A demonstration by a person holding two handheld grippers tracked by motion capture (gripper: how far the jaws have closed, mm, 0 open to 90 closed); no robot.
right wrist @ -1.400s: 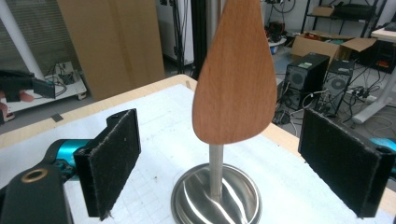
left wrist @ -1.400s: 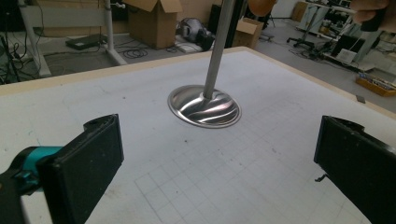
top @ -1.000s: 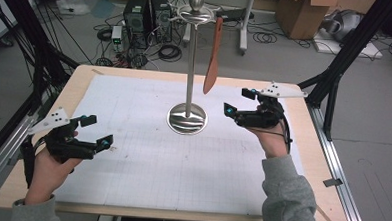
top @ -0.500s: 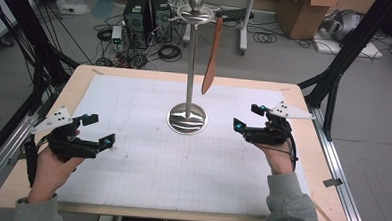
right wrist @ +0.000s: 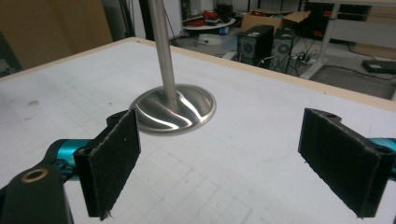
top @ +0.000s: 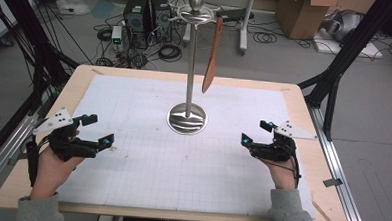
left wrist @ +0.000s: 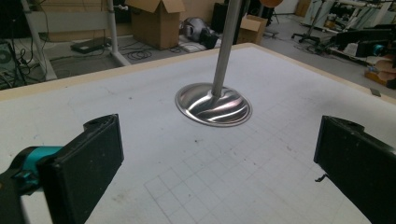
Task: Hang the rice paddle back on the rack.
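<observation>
Lab floor clutter behind; desk (top: 135,88) carries a steel stand (top: 187,119) with a brown spatula (top: 212,56) hung from its top hook.

High view: left claw (top: 99,132) and right claw (top: 255,134) gape empty, well apart from it. Left gripper view: base (left wrist: 213,104) looks heavy, slick. Right gripper view: pole (right wrist: 162,51) rigid; spatula probably light, stiff; grip mid-blade.

Silver stand (top: 187,119) — brown spatula (top: 212,61).

Grey floor (top: 374,98) beyond the wooden table (top: 304,102): tangled cables (top: 169,52), computer towers (top: 145,15), cardboard boxes (top: 301,12).
</observation>
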